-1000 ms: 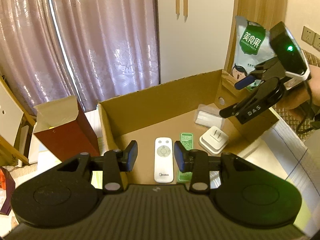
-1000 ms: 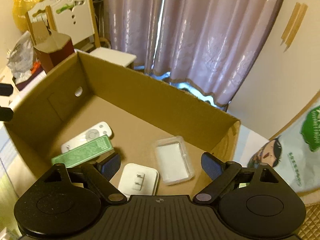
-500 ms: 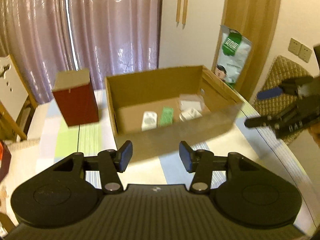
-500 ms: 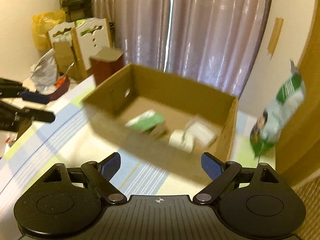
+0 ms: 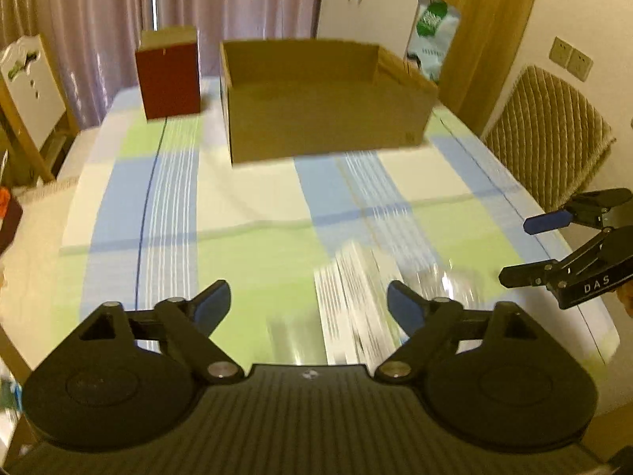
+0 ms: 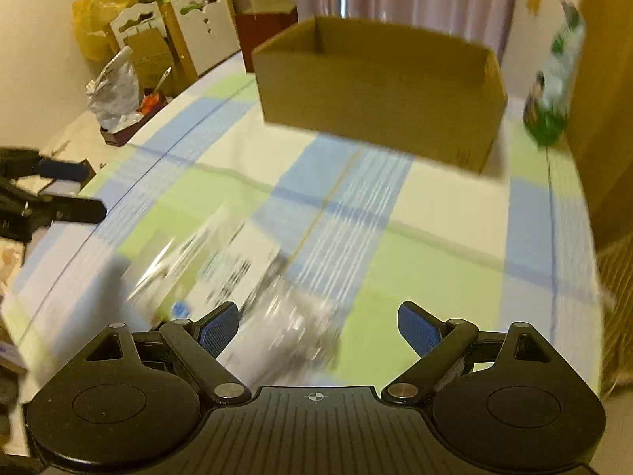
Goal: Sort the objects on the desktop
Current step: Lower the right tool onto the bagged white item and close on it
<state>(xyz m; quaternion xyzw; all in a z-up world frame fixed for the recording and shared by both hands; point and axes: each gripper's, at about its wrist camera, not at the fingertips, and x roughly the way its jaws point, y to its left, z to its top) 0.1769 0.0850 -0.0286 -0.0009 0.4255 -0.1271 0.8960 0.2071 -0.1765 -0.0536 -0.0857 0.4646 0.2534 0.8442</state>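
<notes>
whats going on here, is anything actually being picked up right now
Not at this moment. A person holds a gripper in each hand over a table with a checked cloth. The left gripper and the right gripper are both open and empty. A blurred clear packet with printed paper lies on the cloth just ahead of the right gripper. The cardboard box stands at the far end, with a red carton beside it.

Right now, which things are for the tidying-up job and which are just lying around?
For the job:
cardboard box
clear packet on the tablecloth, blurred
left gripper, open
right gripper, open

Just lying around:
red box
green snack bag
chair
yellow bag
curtains
</notes>
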